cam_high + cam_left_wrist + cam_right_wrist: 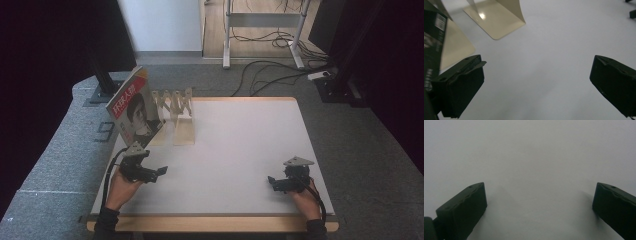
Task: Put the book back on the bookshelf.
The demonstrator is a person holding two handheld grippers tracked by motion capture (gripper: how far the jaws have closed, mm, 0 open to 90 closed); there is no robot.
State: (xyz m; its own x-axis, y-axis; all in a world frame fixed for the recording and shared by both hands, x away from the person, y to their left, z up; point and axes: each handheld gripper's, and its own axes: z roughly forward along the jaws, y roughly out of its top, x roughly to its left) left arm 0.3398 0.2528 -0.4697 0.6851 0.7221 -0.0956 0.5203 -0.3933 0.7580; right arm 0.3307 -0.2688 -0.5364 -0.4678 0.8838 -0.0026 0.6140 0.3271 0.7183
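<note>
A magazine point(133, 107) with a red title band and a portrait on its cover leans upright in a cream folding rack point(176, 111) at the table's back left. My left gripper point(159, 173) rests low near the front left, open, jaws wide apart over bare table, just in front of the magazine. In the left gripper view the rack's cream base plates point(496, 18) lie ahead and the magazine's dark edge point(432, 42) runs along the left. My right gripper point(272, 182) sits near the front right, open, with nothing between its jaws.
The white tabletop point(240, 145) has a wooden front edge. Beyond it, grey carpet, loose cables point(270, 70) and a desk frame point(262, 30). Dark curtains stand at both sides.
</note>
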